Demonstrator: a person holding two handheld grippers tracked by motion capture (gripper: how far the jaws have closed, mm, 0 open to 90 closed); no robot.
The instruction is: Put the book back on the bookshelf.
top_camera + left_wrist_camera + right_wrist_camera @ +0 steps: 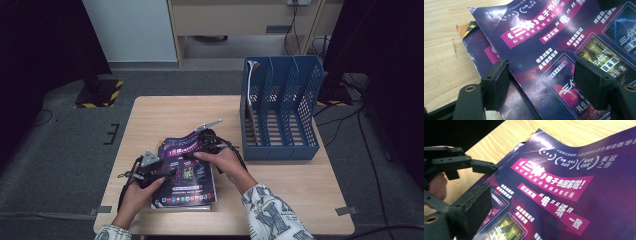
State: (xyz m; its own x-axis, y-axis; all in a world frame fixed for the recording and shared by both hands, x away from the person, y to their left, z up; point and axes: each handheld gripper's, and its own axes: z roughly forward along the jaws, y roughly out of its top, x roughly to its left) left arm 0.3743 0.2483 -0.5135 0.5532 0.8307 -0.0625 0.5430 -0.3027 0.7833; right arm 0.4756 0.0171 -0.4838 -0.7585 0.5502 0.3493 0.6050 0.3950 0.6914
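High view is showing me working a purple magazine [186,170] lying near the worktop's [280,200] front edge, long axis running front to back, my open left gripper [167,172] straddling its left edge while my open right gripper [192,150] is hovering over its lifted far end.

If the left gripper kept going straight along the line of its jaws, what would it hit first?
Most likely the purple magazine cover: the left gripper points across it with open jaws, one at the cover's edge, one over it. How far above the page the pads sit is unclear, so it might skim over it towards the right gripper.
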